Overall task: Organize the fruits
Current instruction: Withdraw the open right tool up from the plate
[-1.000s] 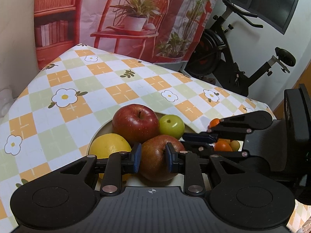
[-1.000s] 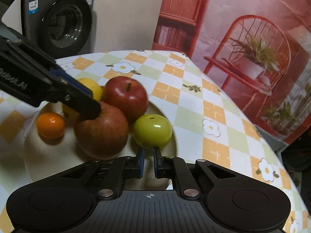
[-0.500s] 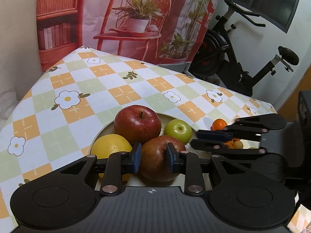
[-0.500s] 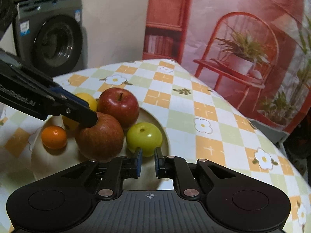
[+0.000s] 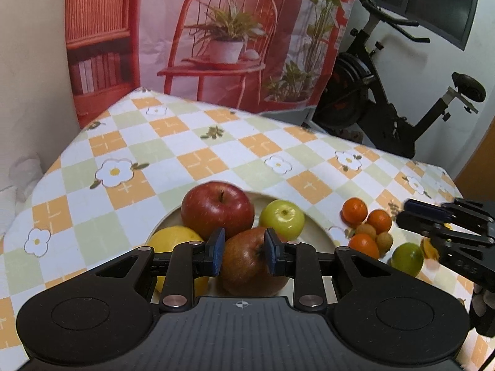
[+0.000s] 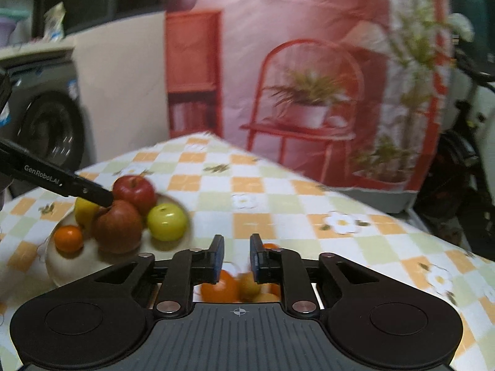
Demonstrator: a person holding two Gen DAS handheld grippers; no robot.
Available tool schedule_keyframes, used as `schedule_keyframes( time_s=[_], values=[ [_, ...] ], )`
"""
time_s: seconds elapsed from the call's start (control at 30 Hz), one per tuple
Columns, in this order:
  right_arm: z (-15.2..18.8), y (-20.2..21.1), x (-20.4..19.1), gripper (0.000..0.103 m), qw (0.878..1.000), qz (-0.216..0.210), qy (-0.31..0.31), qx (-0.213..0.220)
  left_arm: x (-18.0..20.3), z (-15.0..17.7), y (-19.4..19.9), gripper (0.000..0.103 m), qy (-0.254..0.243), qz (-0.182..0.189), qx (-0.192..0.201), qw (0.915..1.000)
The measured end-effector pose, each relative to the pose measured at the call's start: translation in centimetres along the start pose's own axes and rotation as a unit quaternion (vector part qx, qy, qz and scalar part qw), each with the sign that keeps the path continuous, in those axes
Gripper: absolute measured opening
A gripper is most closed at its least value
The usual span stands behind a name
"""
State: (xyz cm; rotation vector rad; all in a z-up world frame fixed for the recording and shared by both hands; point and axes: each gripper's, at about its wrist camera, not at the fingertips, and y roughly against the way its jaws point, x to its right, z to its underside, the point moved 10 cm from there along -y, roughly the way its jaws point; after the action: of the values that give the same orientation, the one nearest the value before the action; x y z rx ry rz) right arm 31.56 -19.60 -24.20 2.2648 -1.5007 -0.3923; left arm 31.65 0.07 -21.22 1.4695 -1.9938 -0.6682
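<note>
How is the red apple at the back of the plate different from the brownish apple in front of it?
The red apple is bright, glossy red; the brownish apple is dull and russet. The red apple sits upright with its stem up; the brownish apple lies tilted, its stem end facing sideways. Nothing grips the red apple, while the left gripper has its jaws on the brownish apple. Both rest on the same plate, touching each other, and look similar in size.

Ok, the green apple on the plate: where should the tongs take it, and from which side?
Across the round middle of the green apple, coming down from its right, the side toward the loose oranges. The red apple crowds its left and the russet apple in the left tongs sits in front, so only the right and far flanks look free.
</note>
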Motion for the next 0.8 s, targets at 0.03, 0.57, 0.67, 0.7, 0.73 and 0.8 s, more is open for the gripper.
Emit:
schedule_keyframes(
  time_s=[0.03,0.57,0.67,0.7,0.73,0.8],
  values=[
    [0.2,0.6,0.8,0.019,1.000,0.009,-0.008,0.008,0.2,-0.2,0.2,0.030,-0.002,-0.001,0.005,1.0000],
    [4.9,6.2,6.8,0.024,0.994,0.053,-0.092,0.036,7.4,-1.5,0.9,0.030,-0.053,0.032,0.049,0.9969],
    [5.1,6.1,5.9,0.026,0.994,0.042,-0.094,0.034,8.7,-1.2,0.7,0.030,-0.062,0.042,0.048,0.9961],
    [5.2,6.0,5.5,0.026,0.994,0.037,-0.093,0.033,8.9,-1.1,0.7,0.030,-0.065,0.044,0.049,0.9957],
    [5.2,5.8,5.2,0.027,0.995,0.033,-0.093,0.031,9.1,-1.0,0.7,0.030,-0.069,0.046,0.050,0.9953],
    [5.4,5.4,4.3,0.030,0.995,0.025,-0.091,0.027,9.4,-0.8,0.7,0.030,-0.075,0.048,0.050,0.9948]
  ],
)
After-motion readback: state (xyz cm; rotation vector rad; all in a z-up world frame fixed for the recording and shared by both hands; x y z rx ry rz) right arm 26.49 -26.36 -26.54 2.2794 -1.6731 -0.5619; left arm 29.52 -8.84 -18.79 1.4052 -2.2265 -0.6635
